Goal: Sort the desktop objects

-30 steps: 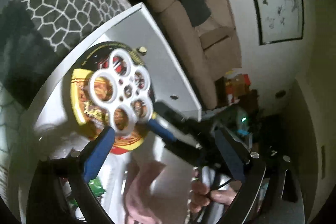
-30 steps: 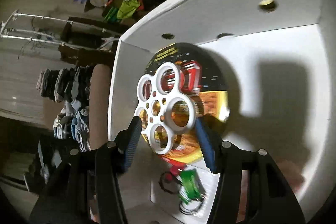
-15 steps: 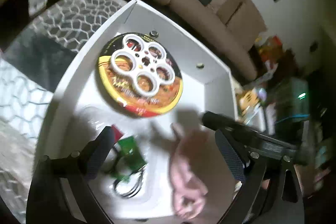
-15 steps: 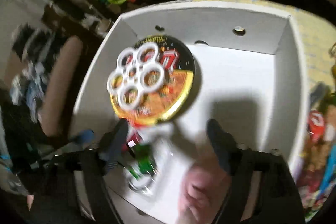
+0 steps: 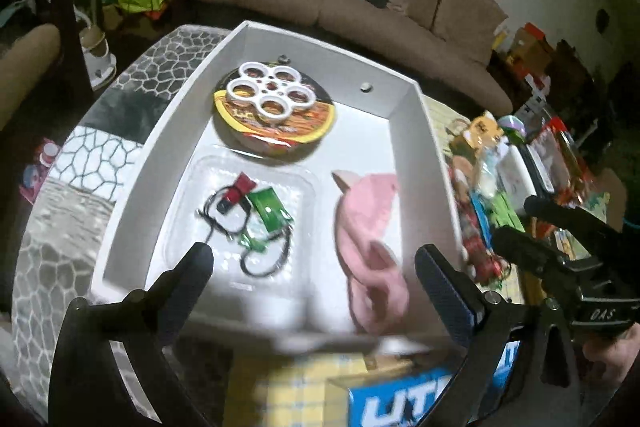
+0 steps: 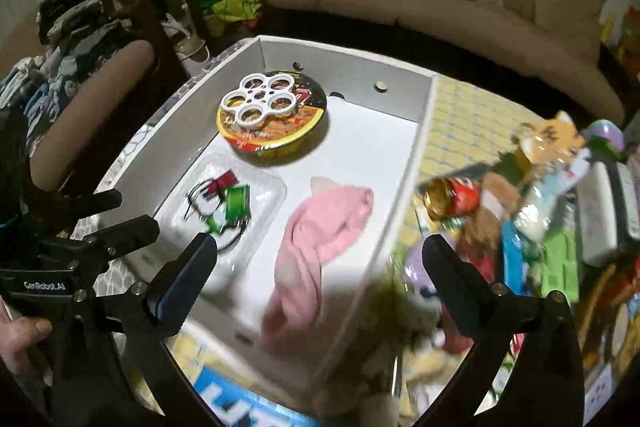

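Both your grippers, left gripper (image 5: 312,263) and right gripper (image 6: 320,247), hang empty, the right's jaws opening, above the white box (image 5: 420,131); next, pick from the clutter pile (image 6: 540,207) beside it.

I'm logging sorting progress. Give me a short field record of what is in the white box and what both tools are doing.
container: white box
far end: white ring tray on noodle bowl
near left: clear tray with cables
near right: pink cloth
left tool: open, empty
right tool: opening, empty
unsorted: toy pile outside box
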### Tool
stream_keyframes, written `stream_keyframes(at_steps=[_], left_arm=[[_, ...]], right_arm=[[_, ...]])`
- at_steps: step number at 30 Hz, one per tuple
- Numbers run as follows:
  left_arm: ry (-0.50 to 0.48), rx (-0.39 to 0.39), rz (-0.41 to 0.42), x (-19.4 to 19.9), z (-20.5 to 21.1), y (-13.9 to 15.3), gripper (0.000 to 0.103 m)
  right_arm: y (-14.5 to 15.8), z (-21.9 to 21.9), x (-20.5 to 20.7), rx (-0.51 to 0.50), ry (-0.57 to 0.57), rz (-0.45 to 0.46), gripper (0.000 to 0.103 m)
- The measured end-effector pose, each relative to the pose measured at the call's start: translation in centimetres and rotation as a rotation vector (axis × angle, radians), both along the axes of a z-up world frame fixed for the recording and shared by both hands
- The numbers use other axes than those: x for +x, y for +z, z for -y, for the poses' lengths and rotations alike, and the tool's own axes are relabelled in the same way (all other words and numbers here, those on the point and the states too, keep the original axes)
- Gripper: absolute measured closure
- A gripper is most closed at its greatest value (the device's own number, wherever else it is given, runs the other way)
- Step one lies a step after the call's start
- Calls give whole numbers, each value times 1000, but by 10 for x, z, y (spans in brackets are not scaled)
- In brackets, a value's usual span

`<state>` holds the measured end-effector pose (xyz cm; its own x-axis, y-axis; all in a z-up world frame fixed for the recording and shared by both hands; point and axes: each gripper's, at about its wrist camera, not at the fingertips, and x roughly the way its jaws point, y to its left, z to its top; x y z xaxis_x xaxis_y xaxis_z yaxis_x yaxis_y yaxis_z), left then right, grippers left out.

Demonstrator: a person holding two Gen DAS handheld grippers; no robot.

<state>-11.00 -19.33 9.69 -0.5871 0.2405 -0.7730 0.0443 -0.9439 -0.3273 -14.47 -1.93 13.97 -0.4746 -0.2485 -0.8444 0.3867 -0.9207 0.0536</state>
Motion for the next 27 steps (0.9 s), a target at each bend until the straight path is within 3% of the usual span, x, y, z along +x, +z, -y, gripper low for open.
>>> stream_keyframes(at_steps=[12, 18, 27], left_arm=[[-62, -78, -65, 88, -80, 21, 0], [-102, -99, -64, 114, -123, 0, 0], [-101, -167, -71, 124, -171, -48, 0]], right_arm=[[18, -54, 111, -58, -66, -35, 0], [4, -109, 146, -80, -162, -34, 0], [-54, -193, 171, -88, -355, -37, 0]])
